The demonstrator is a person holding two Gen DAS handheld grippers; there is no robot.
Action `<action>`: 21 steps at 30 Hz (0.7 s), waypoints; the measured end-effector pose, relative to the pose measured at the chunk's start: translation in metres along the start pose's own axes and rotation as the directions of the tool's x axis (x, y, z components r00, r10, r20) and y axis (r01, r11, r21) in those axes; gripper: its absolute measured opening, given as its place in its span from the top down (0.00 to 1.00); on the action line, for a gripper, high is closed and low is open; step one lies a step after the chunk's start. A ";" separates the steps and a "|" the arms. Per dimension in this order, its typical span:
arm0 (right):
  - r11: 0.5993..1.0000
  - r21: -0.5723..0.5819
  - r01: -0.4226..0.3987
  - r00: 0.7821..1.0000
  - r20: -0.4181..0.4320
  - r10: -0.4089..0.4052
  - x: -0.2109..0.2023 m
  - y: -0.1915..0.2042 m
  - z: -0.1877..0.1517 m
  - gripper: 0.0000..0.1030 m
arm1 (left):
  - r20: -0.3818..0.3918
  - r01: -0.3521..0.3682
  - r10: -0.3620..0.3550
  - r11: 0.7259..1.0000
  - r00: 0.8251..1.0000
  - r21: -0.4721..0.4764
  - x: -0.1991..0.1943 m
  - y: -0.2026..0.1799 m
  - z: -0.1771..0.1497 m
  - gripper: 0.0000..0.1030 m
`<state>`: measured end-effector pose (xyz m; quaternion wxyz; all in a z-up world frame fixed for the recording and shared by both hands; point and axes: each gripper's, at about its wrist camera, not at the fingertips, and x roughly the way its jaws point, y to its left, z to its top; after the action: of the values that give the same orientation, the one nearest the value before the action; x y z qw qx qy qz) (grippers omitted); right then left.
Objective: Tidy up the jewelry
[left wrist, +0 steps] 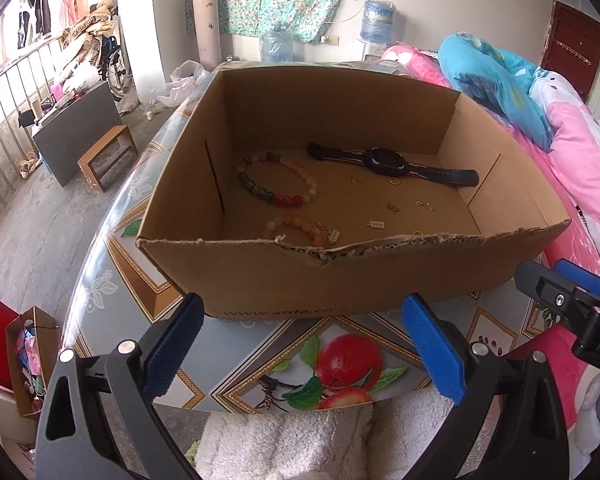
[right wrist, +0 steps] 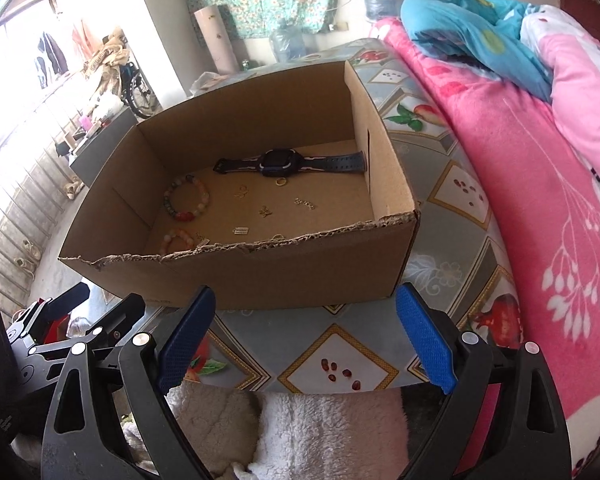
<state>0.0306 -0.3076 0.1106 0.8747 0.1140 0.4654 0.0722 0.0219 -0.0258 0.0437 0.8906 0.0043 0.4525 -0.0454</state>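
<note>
Left wrist view: cardboard box (left wrist: 260, 280) on the patterned bench (left wrist: 348, 356), holding multicolour bead bracelet (left wrist: 278, 178), peach bead bracelet (left wrist: 300, 228), dark watch (left wrist: 392, 164) along the far wall and small gold charms (left wrist: 392, 206) scattered loose; left tool (left wrist: 302, 344) spread and empty, short of the near wall, right tool's body at the right edge. Right wrist view: same box and contents from the other side, right tool (right wrist: 304, 340) likewise spread and empty, and only here the pink bedding (right wrist: 540, 200) close beside the bench (the torn near rim hides part of the floor in both). Risk, as judged: the tiny charms could slip from wide pads, or a reach over the ragged rim could nudge the box.
</note>
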 end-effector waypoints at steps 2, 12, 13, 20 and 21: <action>1.000 0.011 -0.002 1.000 -0.001 0.002 0.000 -0.002 0.000 0.15 | -0.009 0.001 -0.001 1.000 1.000 0.001 0.002 -0.003 0.000 0.06; 1.000 -0.005 -0.009 1.000 -0.025 0.009 0.008 0.002 0.000 0.15 | -0.042 0.004 -0.004 1.000 0.999 -0.009 0.008 -0.006 0.010 0.06; 1.000 -0.007 -0.012 1.000 -0.028 0.012 0.009 0.003 0.000 0.15 | -0.050 0.009 -0.009 1.000 0.999 -0.009 0.010 -0.007 0.011 0.05; 1.000 -0.010 0.002 0.999 -0.045 -0.003 0.015 0.004 0.000 0.15 | -0.073 0.001 -0.001 1.000 0.997 -0.004 0.013 -0.008 0.011 0.06; 1.000 -0.014 0.009 0.999 -0.046 -0.010 0.016 0.004 -0.001 0.15 | -0.075 0.001 -0.001 1.000 0.997 -0.001 0.013 -0.008 0.011 0.06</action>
<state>0.0387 -0.2995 0.0985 0.8648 0.1042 0.4856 0.0738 0.0378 -0.0357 0.0397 0.8730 0.0053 0.4855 -0.0456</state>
